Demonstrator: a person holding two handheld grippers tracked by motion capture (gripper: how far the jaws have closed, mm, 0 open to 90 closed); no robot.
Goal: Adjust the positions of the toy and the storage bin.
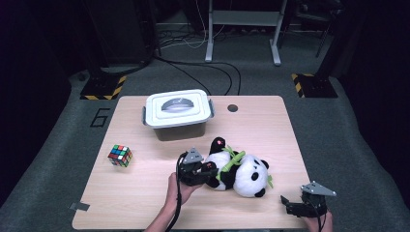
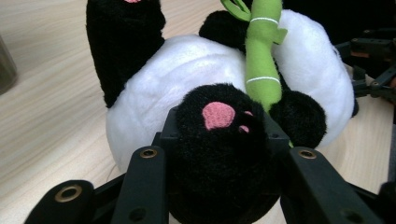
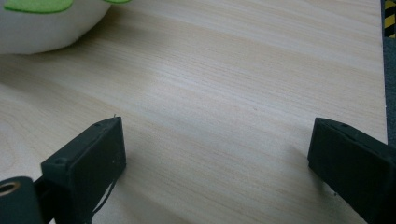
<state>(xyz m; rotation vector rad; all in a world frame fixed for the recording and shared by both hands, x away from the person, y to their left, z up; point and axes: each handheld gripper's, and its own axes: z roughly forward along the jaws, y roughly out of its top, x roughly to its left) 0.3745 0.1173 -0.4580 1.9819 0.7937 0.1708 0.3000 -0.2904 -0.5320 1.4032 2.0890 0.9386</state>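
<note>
Now, panda (image 1: 239, 170) lying sideways, head apparently rightward, left claw (image 1: 209, 170) clamping foot.

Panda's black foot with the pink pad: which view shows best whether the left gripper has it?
The left gripper view: the foot sits squeezed between the left gripper jaws. The high view shows the gripper against the panda, contact hidden. The right gripper view catches a white edge.

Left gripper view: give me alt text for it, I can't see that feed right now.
The left gripper has its two black jaws closed on a black foot with pink pads of the plush panda, which lies on the light wooden table. The panda's white body and a green bamboo stalk rise behind the foot, and part of the other gripper shows at the right edge.
</note>
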